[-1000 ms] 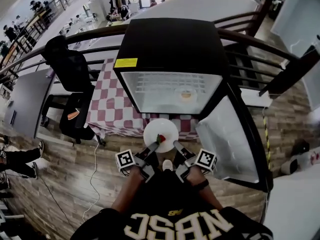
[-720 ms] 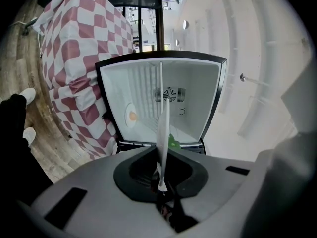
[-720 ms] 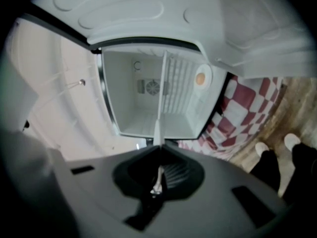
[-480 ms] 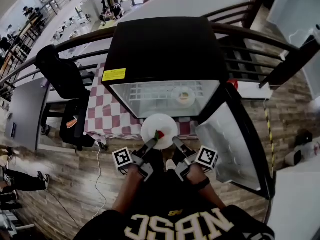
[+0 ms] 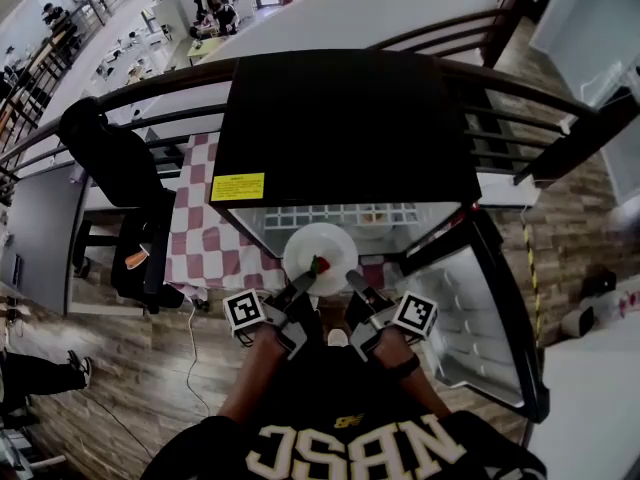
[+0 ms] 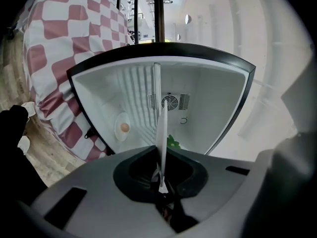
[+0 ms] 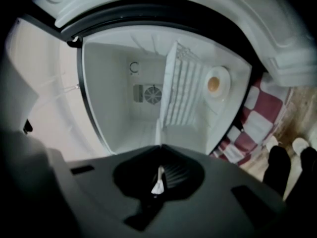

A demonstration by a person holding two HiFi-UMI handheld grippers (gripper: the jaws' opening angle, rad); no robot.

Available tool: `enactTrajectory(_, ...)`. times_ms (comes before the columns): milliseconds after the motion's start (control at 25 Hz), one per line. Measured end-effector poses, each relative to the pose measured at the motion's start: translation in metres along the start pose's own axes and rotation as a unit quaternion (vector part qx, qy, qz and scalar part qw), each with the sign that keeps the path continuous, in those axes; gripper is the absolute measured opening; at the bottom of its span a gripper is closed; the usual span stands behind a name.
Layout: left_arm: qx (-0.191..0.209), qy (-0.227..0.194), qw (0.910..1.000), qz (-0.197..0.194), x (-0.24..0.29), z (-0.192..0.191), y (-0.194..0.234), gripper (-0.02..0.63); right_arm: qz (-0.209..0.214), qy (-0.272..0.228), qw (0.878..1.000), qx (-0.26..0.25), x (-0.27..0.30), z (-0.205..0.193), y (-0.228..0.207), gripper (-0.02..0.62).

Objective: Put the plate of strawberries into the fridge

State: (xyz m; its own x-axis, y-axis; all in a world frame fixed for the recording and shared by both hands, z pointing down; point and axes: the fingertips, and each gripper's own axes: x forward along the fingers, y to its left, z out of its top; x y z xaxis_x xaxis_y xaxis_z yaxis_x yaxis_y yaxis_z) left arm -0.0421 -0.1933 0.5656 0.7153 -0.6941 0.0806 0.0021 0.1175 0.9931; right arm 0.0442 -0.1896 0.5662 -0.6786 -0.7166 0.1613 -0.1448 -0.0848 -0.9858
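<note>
Plate of strawberries (image 5: 322,246), clamped at its near rim by both the left gripper (image 5: 303,286) and right gripper (image 5: 354,280), has moved farther, now reaching the open fridge (image 5: 345,128) mouth, so insertion looks imminent.

White plate (image 5: 326,242), red strawberry (image 5: 319,265), black fridge (image 5: 345,128) with yellow label (image 5: 237,186), red-and-white checked tablecloth (image 5: 205,243)

Head view looks down; others face fridge (image 5: 345,128) interior.
</note>
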Motion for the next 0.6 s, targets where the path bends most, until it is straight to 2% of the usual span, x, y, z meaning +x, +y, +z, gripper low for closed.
enactTrajectory(320,-0.022,0.011,0.9997,0.008,0.026,0.031,-0.002,0.035,-0.011,-0.018,1.0,0.0,0.029,0.023,0.007,0.027)
enactTrajectory(600,-0.022,0.019,0.9995,0.011,0.043,0.046,-0.004,0.035,-0.015,-0.037,0.999,0.012,0.042,0.038,0.007,0.028)
